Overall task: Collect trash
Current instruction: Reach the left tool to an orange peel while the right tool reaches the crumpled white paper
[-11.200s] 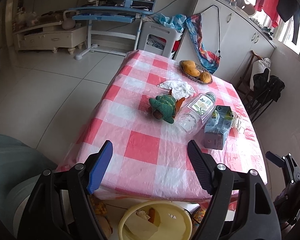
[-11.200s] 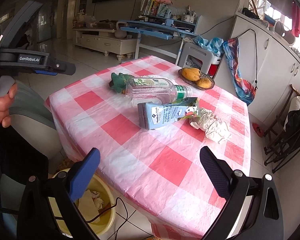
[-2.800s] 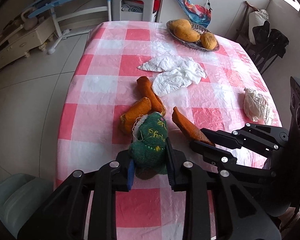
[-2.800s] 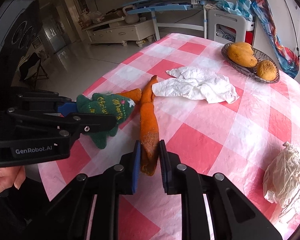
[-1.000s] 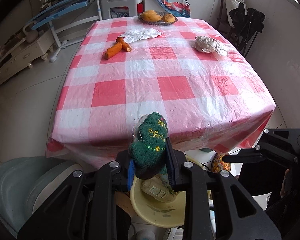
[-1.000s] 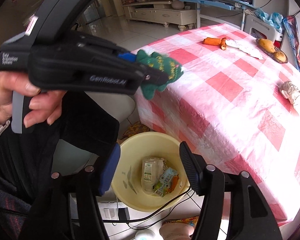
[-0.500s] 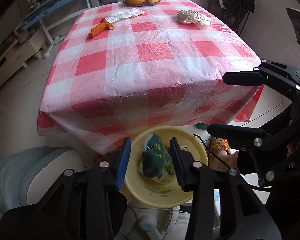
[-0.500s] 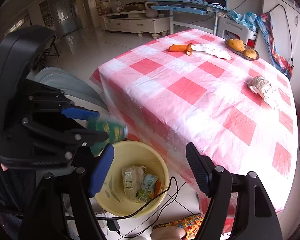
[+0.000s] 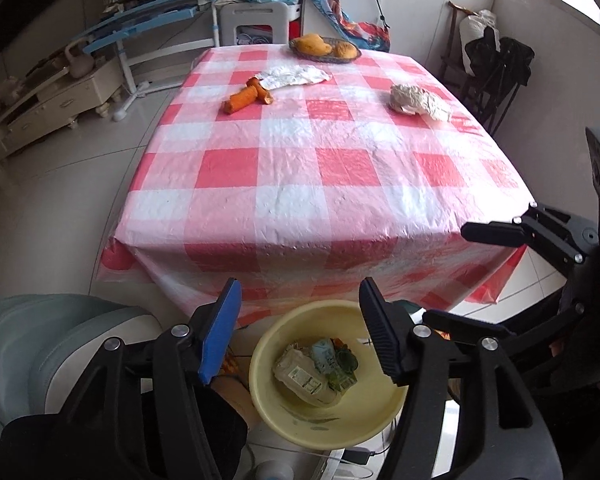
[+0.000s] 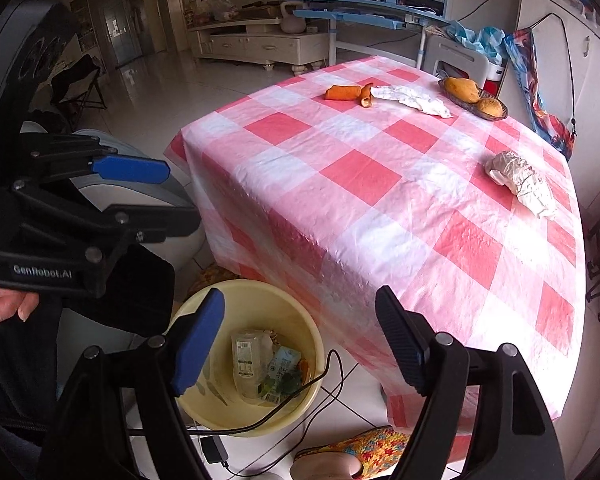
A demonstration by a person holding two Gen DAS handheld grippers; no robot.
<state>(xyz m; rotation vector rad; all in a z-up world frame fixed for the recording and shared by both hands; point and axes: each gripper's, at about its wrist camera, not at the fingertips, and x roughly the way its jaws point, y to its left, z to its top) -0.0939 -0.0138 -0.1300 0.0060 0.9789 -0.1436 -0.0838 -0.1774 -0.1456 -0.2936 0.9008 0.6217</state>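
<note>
A yellow bin [image 9: 268, 400] [image 10: 220, 404] stands on the floor by the table's near edge. It holds a crushed bottle [image 9: 300, 376], a carton [image 10: 282, 360] and the green knitted toy [image 9: 346, 362]. My left gripper [image 9: 300, 320] is open and empty above the bin. My right gripper [image 10: 300, 340] is open and empty, also over the bin. On the checked table [image 9: 300, 168] lie orange peels [image 9: 246, 96] [image 10: 348, 92], white tissue [image 9: 296, 76] [image 10: 408, 98] and a crumpled white wrapper [image 9: 418, 102] [image 10: 520, 178].
A fruit basket [image 9: 324, 48] [image 10: 474, 98] sits at the table's far end. A grey chair [image 9: 32, 340] stands left of the bin. A black cable [image 10: 300, 392] crosses the bin's rim. A slippered foot [image 10: 340, 460] is on the floor.
My left gripper has opened wide and the green toy has dropped from it into the bin. Both grippers have lifted slightly and look toward the table.
</note>
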